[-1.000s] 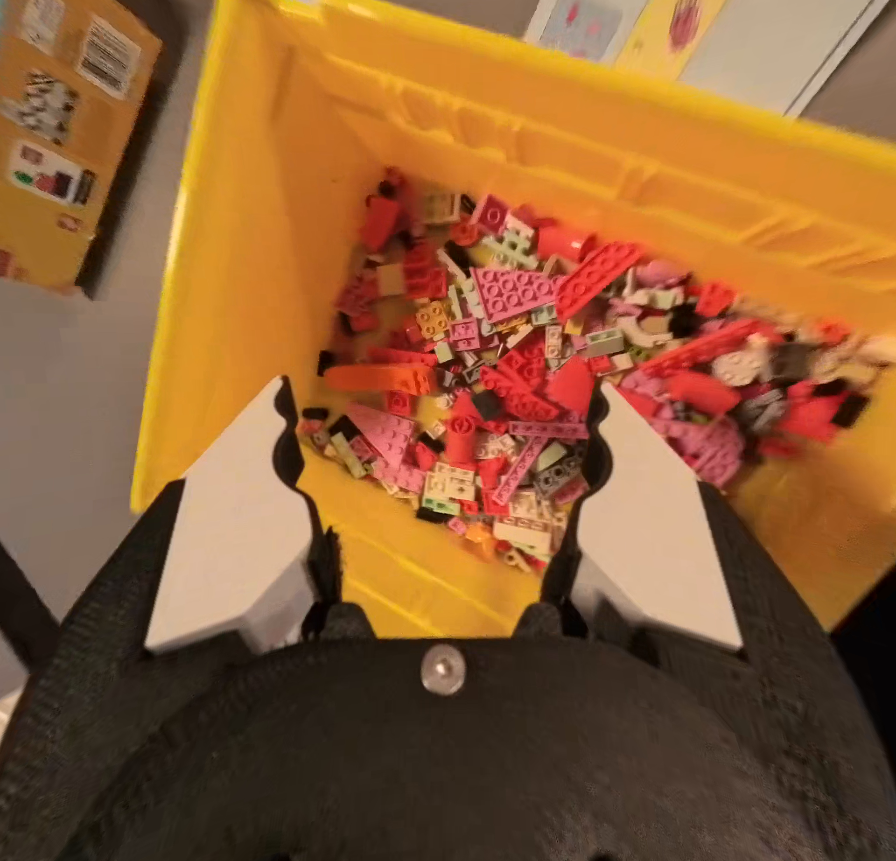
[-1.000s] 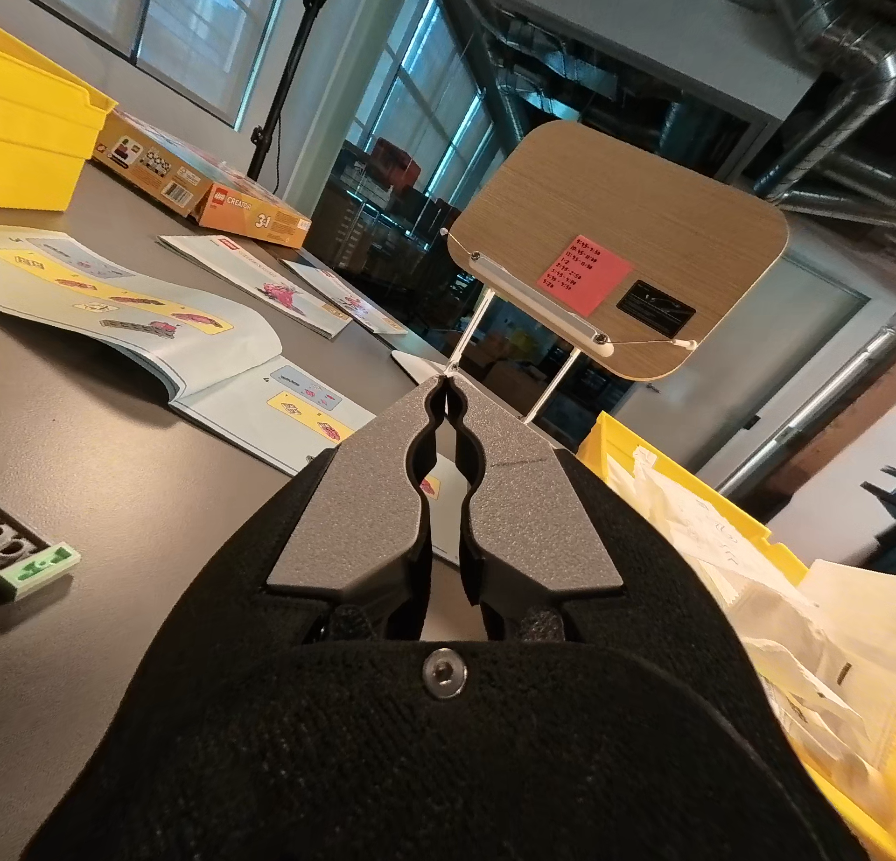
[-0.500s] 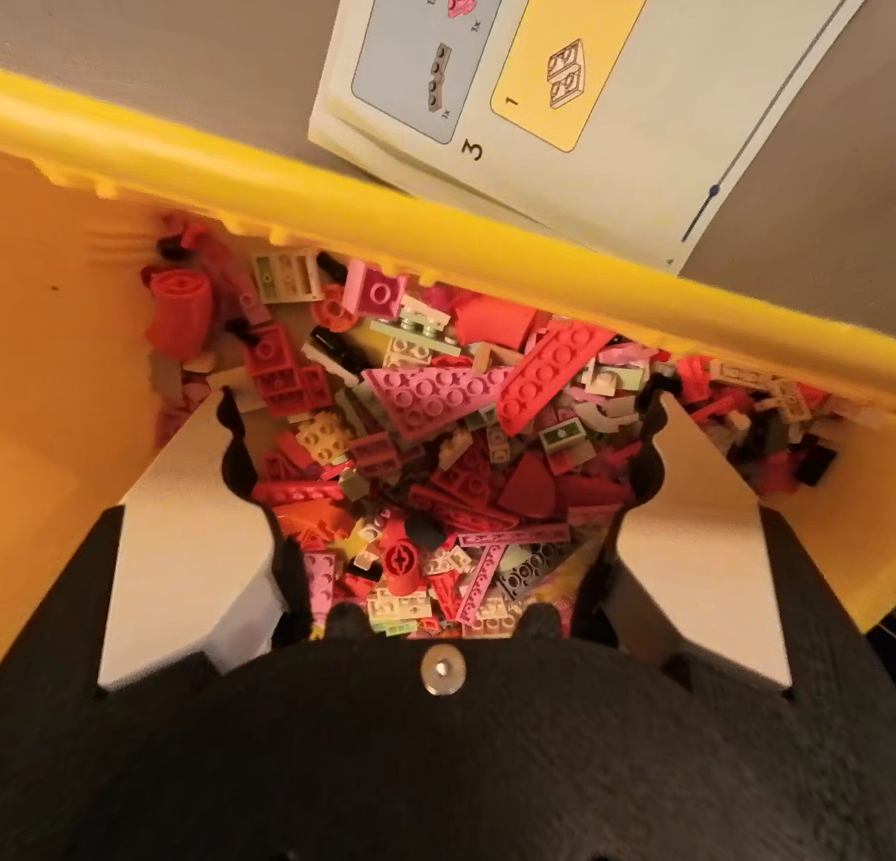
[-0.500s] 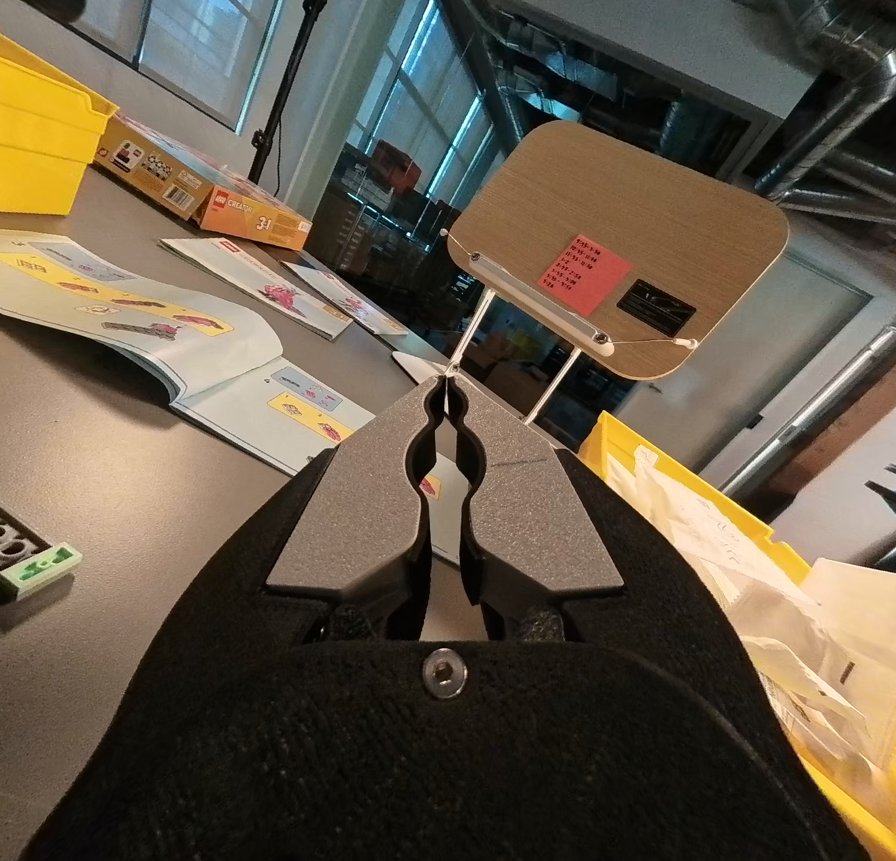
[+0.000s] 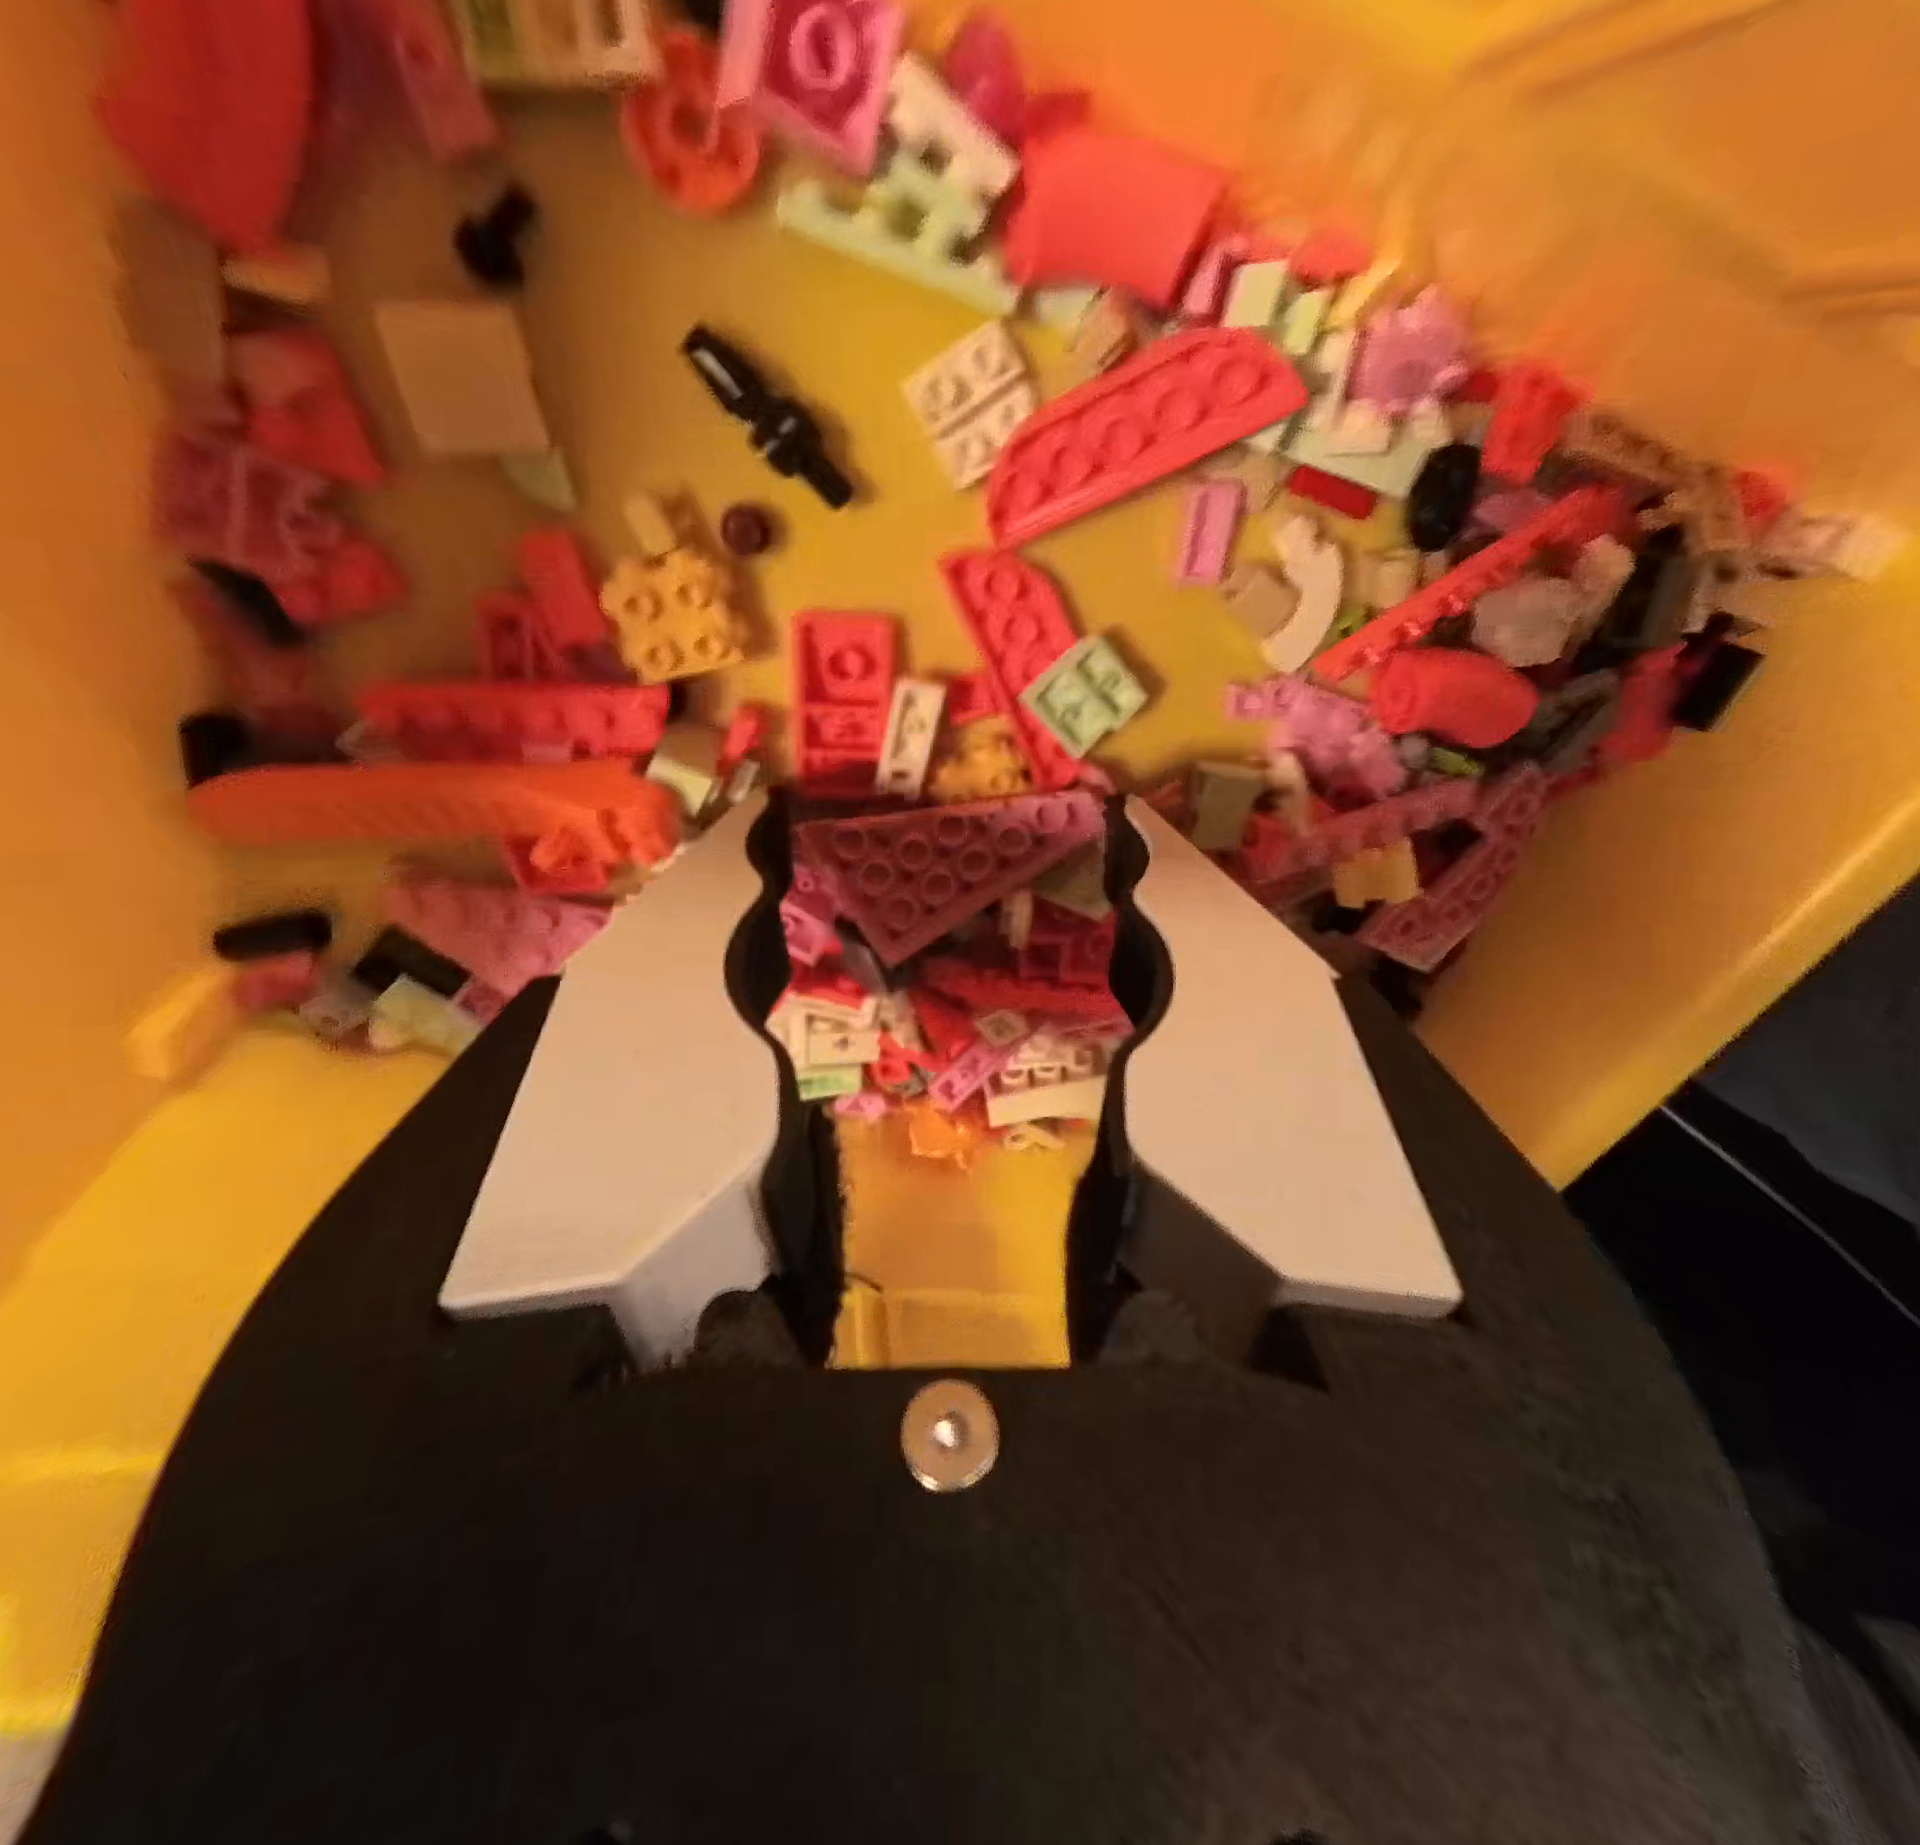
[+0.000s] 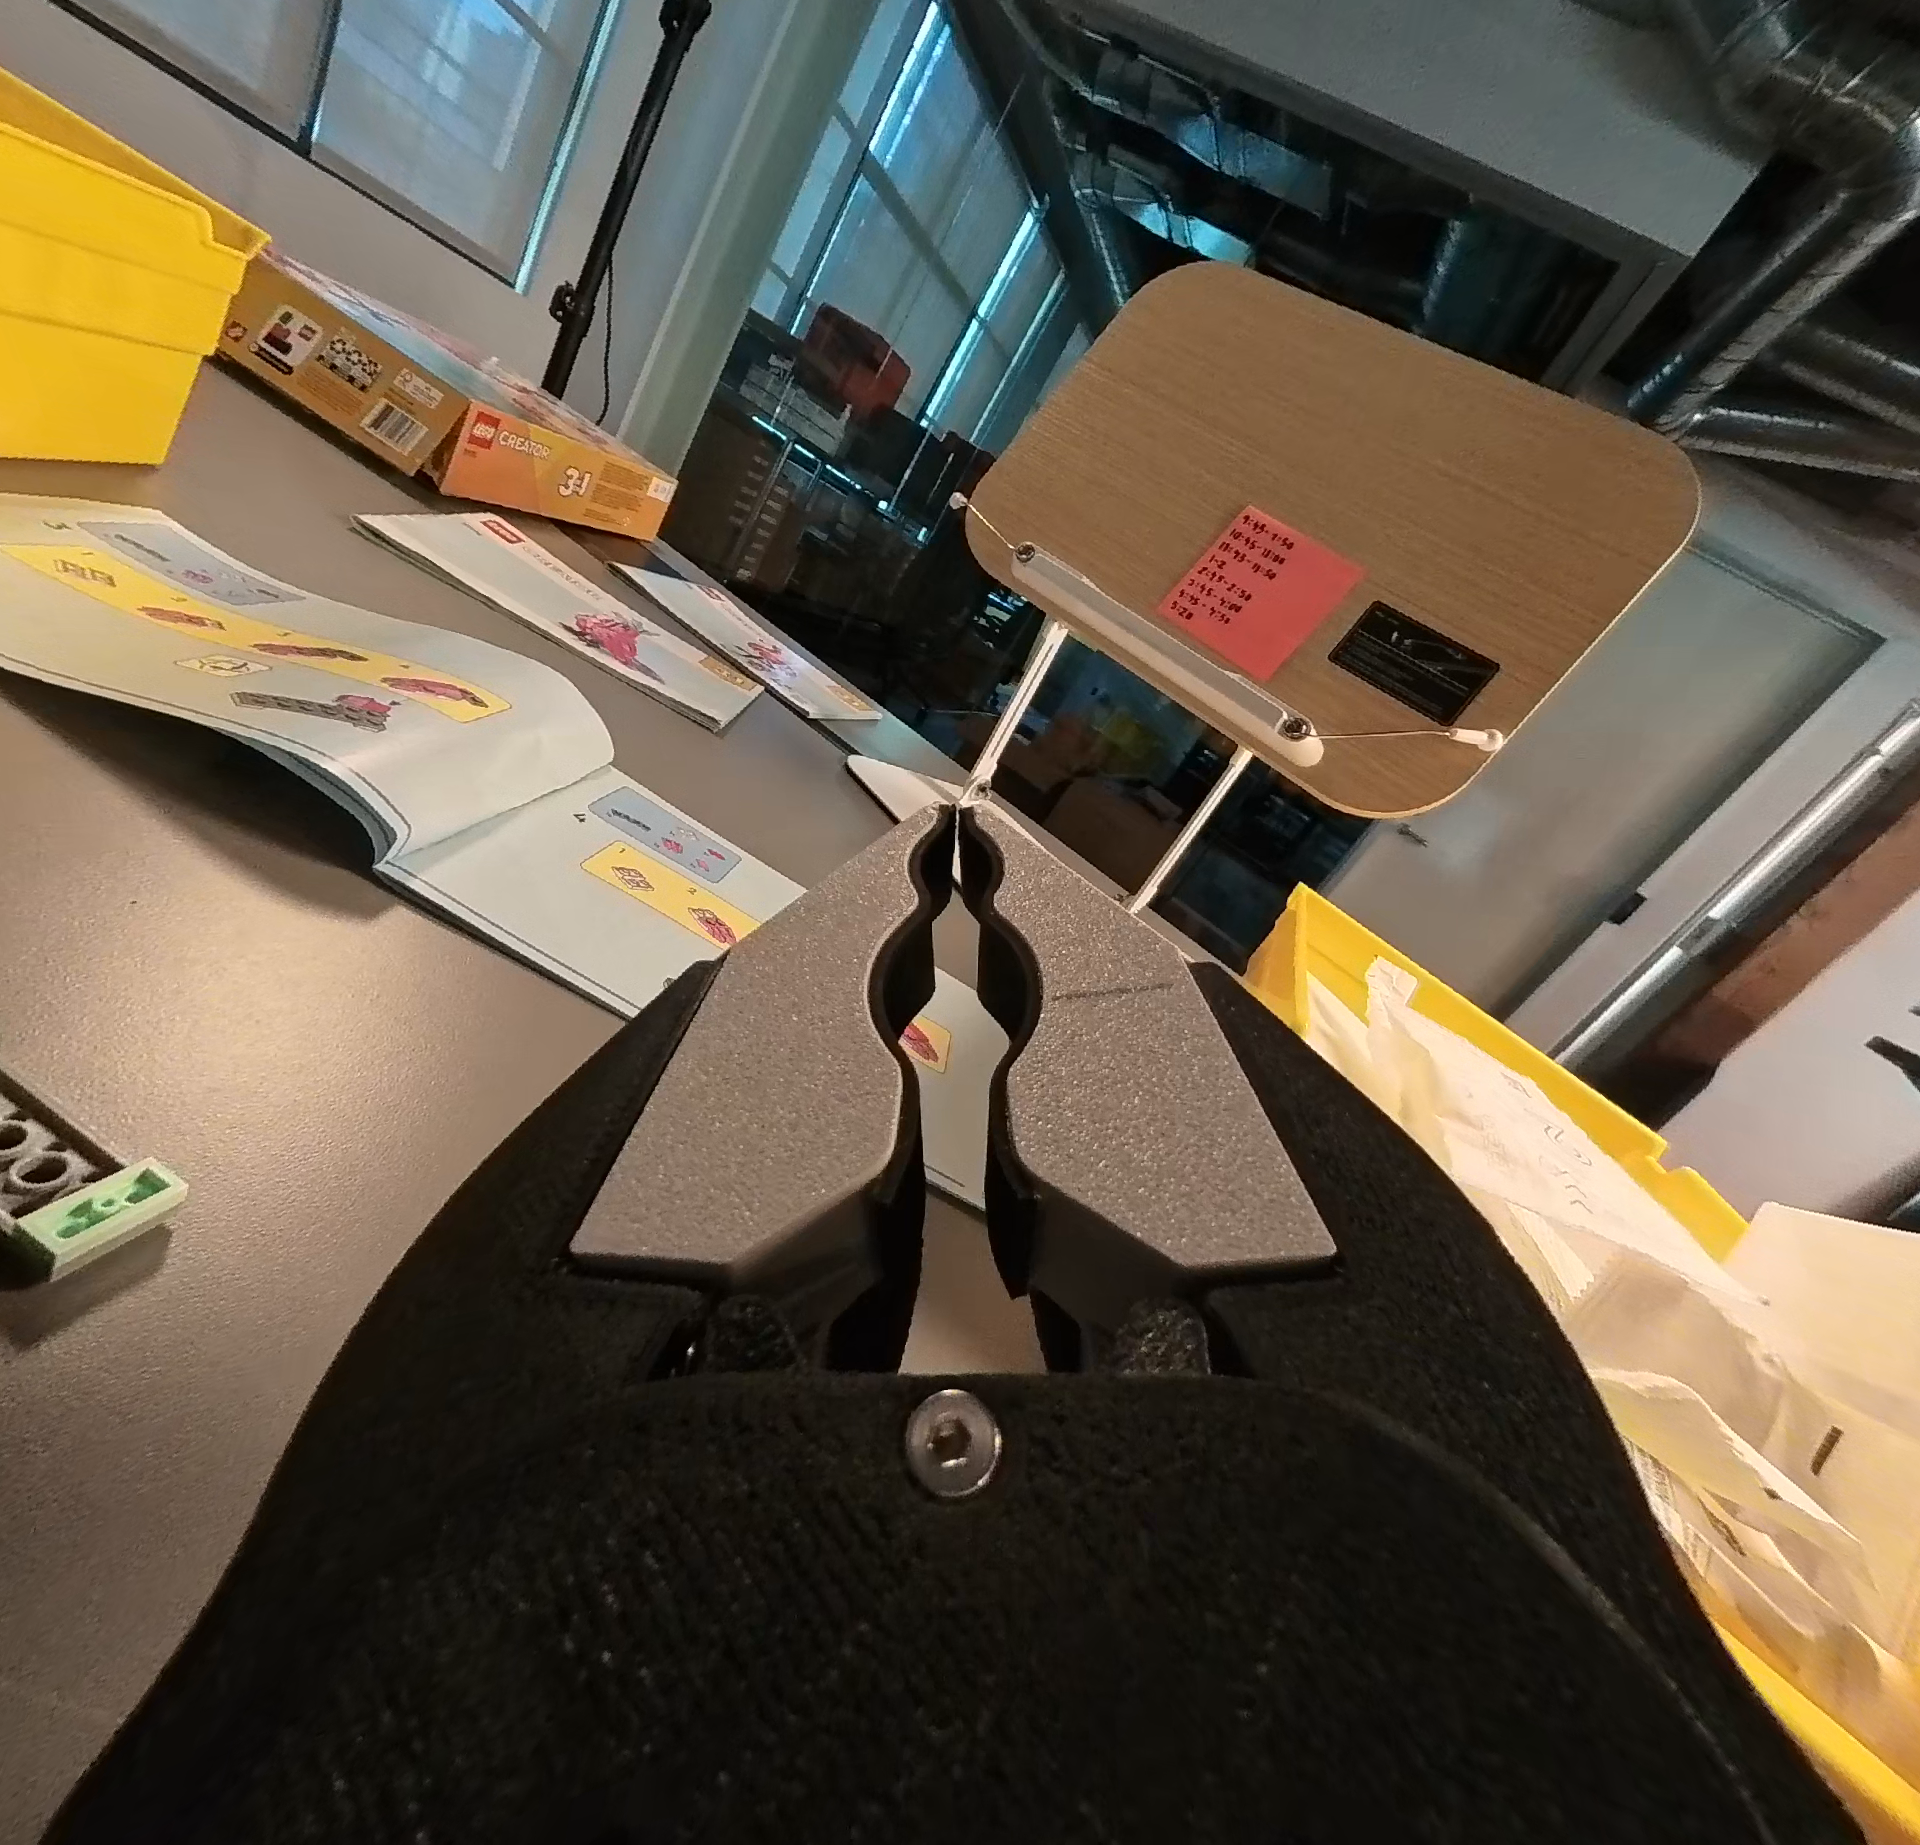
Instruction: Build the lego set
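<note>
Left gripper (image 5: 940,819): deep inside a yellow bin (image 5: 1558,185), white fingers (image 5: 665,1016) partly apart, pointed down at a loose heap of bricks (image 5: 1039,1026) on the bin floor. Between the fingertips, a pink wedge plate (image 5: 925,860), studs up, spanning from one tip to the other. Cannot tell whether the pads press on it; much of the view blurred. Just beyond the tips, a red flat piece (image 5: 844,683) and a pale green square tile (image 5: 1086,694). To the left of the tips, a long orange piece (image 5: 416,803). Farther off, toward the bin's far wall, a red wedge plate (image 5: 1143,424) and a small black piece (image 5: 764,419).

Right gripper (image 6: 954,821): closed, grey fingertips meeting, low over a grey table (image 6: 260,964). Ahead of it, an open booklet (image 6: 416,756) and a wooden book stand (image 6: 1351,507). At the table's left edge, a grey plate with a green tile (image 6: 94,1208). At the right, a second yellow bin (image 6: 1455,1078) full of paper bags. Farther back, an orange box (image 6: 447,413).
</note>
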Demonstrator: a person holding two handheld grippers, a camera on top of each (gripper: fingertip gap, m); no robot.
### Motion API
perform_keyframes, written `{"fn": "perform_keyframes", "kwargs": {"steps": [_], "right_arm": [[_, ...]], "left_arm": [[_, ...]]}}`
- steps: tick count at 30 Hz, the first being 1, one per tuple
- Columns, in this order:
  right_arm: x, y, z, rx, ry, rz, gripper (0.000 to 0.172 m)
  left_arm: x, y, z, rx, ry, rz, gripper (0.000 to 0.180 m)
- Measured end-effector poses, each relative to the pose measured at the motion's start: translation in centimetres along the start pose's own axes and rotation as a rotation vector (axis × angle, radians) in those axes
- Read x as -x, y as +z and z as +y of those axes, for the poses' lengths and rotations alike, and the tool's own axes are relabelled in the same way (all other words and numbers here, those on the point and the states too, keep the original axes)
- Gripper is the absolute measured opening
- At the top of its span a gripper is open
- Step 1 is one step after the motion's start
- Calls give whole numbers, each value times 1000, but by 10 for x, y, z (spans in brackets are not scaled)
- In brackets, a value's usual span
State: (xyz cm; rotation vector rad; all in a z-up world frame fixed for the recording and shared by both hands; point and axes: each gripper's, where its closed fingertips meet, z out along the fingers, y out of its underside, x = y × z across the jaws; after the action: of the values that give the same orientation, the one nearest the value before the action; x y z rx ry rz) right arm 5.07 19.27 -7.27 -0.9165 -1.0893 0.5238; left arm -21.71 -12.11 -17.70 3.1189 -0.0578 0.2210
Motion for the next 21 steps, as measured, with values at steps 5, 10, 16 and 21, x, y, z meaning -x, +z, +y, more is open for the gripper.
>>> {"fn": "perform_keyframes", "kwargs": {"steps": [5, 10, 16, 21], "right_arm": [[1, 0, 0, 0, -1, -2, 0], [1, 0, 0, 1, -1, -2, 0], [0, 0, 0, 0, 4, -1, 0], [1, 0, 0, -1, 5, -2, 0]], "left_arm": [[37, -16, 6, -59, -97, -201, 60], [66, -24, 13, -73, -212, -295, 60], [75, -23, 5, -132, -259, -277, 65], [54, -35, -17, -266, -205, -173, 69]]}}
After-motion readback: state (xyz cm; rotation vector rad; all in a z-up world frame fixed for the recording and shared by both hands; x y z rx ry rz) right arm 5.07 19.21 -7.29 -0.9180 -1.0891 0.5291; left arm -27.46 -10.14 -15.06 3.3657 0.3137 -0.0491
